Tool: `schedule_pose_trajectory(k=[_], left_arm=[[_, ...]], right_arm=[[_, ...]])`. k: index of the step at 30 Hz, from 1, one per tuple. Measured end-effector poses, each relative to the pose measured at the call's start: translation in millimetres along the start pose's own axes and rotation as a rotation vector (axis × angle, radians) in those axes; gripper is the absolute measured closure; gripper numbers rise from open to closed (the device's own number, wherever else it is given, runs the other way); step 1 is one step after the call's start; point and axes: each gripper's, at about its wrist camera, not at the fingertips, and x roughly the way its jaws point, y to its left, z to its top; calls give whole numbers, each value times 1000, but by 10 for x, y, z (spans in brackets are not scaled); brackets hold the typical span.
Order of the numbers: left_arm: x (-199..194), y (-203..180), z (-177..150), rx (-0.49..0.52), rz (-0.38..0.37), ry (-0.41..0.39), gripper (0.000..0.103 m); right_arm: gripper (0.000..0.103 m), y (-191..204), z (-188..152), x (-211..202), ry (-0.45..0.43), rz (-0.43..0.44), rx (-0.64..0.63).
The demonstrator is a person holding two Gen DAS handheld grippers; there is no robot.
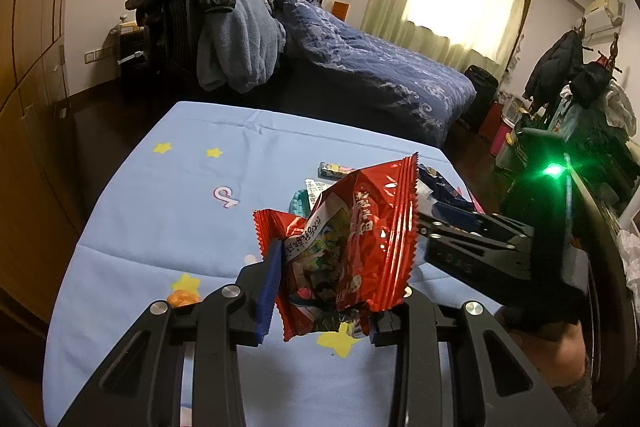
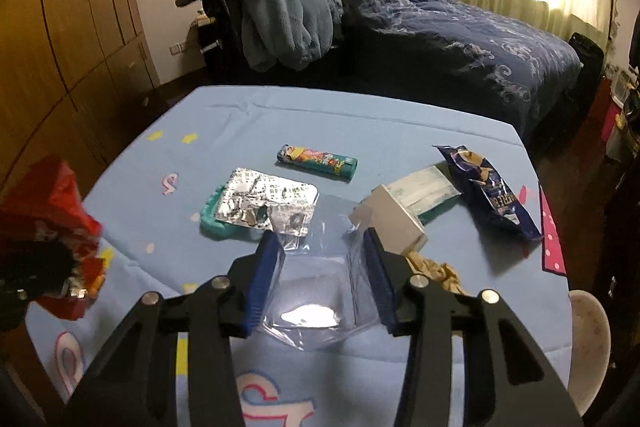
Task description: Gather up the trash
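Two blue-padded fingers of the left gripper clamp a red snack wrapper in the left wrist view. The wrapper stands roughly upright above the light blue cloth, its long axis running from lower left to upper right, with one crimped end pointing up toward the far right. The jaws are partly closed, pressing the crumpled lower part of the wrapper between them. The right gripper shows at the right, just beside the wrapper.

From the right wrist view, the right gripper has its jaws moderately apart, and a clear plastic bag lies between them, its sides touching both pads; whether they pinch it firmly I cannot tell. Beyond it on the cloth lie a foil blister pack over a teal object, a lighter, a white box and a dark blue snack bag. The red wrapper appears at the left edge, held off the cloth.
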Motion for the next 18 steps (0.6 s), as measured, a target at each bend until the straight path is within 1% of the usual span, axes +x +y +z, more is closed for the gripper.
schedule_pose_trajectory(k=[10,13,18], left_arm=[[-100,-180,8,34,13,-22,69],[-131,-273,-6,51,1,-27,69],[-93,-523,-25,103,-31,-20,69]], right_arm=[[58,-205,-143,-522,-65,35,59],[58,-287,-225,-679,-81,42,76],[58,-482,-425,-952,-108,28,115]])
